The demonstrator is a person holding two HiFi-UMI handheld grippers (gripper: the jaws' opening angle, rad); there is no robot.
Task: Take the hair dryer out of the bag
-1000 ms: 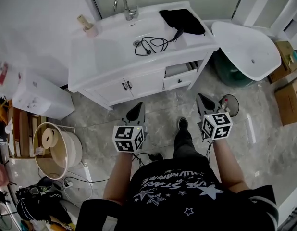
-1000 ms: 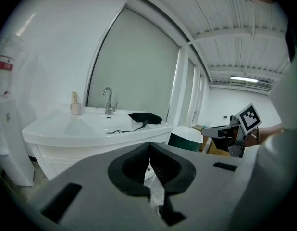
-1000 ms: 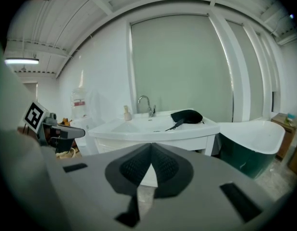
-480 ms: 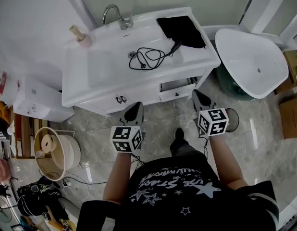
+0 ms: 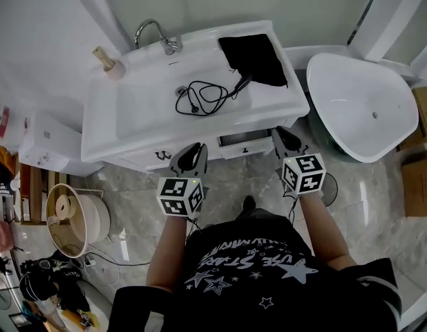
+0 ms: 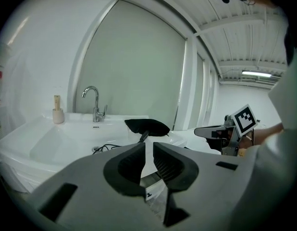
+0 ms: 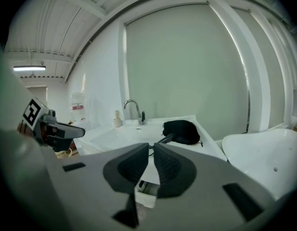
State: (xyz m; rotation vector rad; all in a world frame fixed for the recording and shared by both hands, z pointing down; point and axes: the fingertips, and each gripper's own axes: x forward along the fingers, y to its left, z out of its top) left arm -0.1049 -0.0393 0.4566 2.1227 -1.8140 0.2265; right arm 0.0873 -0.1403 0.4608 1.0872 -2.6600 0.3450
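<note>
A black bag [image 5: 255, 55] lies on the right end of the white sink counter [image 5: 130, 140]. The hair dryer's dark handle [image 5: 242, 83] sticks out of the bag, and its black cord [image 5: 203, 97] is coiled in the basin. My left gripper [image 5: 193, 151] and right gripper [image 5: 281, 134] hover in front of the cabinet, short of the counter. The jaws of both are opening to a narrow gap with nothing between them. The bag [image 6: 147, 126] shows beyond the left gripper [image 6: 148, 147], and the bag [image 7: 181, 131] sits beyond the right gripper [image 7: 151, 148].
A faucet [image 5: 155, 33] and a small bottle [image 5: 106, 61] stand at the counter's back. A drawer [image 5: 244, 140] under the counter is partly pulled out. A white tub [image 5: 358, 95] stands at right, a round bin [image 5: 75, 216] and a white box [image 5: 44, 147] at left.
The person has stepped toward the sink cabinet. Both grippers came forward up to its front edge, and their jaws have parted slightly.
</note>
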